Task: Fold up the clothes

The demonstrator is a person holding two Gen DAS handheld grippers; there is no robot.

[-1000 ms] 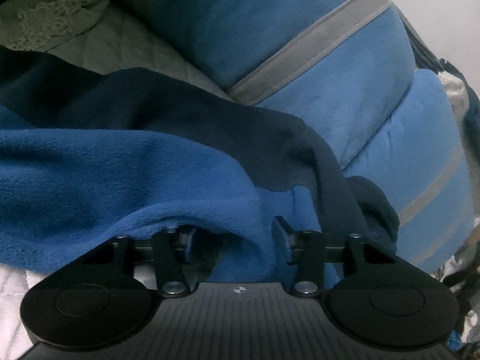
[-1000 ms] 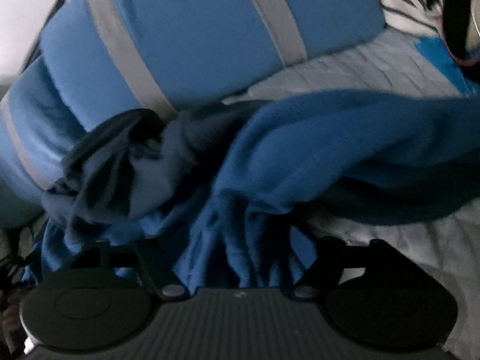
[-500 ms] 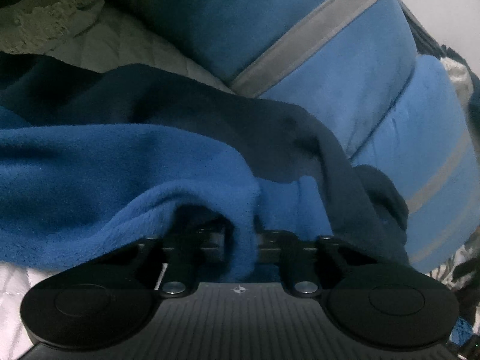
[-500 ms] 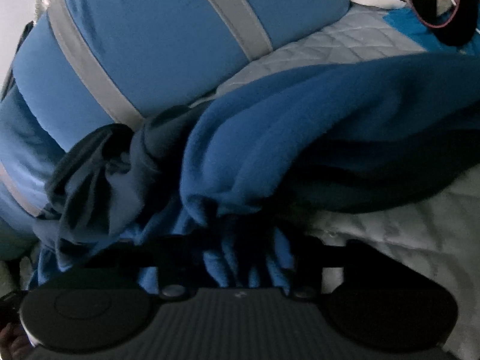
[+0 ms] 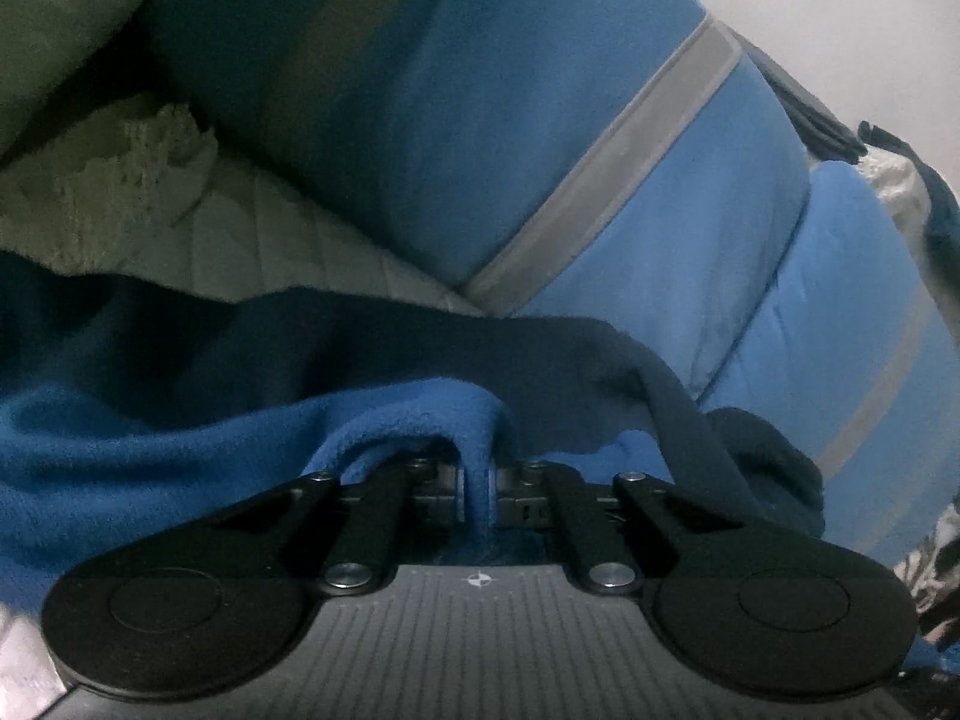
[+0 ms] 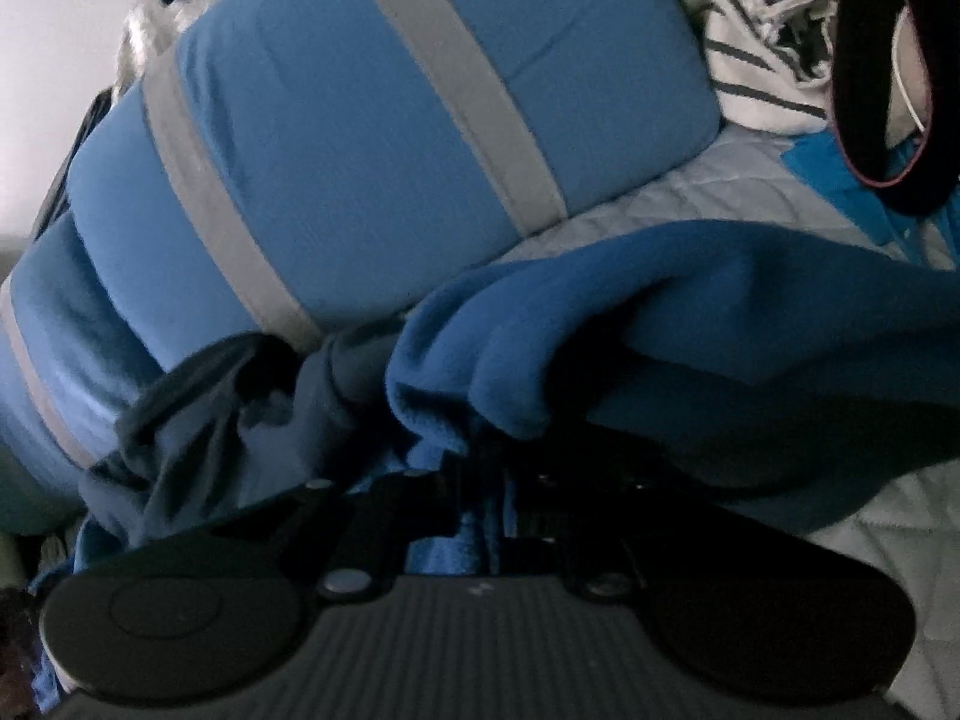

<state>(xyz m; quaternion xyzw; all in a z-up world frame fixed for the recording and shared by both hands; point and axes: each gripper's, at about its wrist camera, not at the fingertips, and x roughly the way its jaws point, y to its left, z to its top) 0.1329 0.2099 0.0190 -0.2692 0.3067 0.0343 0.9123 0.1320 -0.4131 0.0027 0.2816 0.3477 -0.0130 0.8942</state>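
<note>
The fingers of the left gripper [image 5: 477, 489] are closed almost fully on a thin fold of the blue fleece garment [image 5: 150, 468], which passes straight between them. From this pinch the fleece rises in a small arch and spreads away to the left side of the view. A darker navy part [image 5: 420, 354] of the cloth lies over the top of it and hangs down on the right as a narrow strip.

The fingers of the right gripper [image 6: 486, 492] are also pressed together on the same garment [image 6: 720, 312]; a bunched edge of the fleece goes down between them, though this spot is dark and the pads are hard to see. The cloth spreads from here to the right, and crumpled navy cloth [image 6: 240, 420] lies just to the left.

The garment rests on a bed with a grey quilted cover [image 6: 660, 198]. Behind it, touching its far edge, is a big rolled blue blanket with grey stripes [image 5: 540, 120]. In the right wrist view a white cloth with dark stripes [image 6: 762, 60] lies behind the blanket.
</note>
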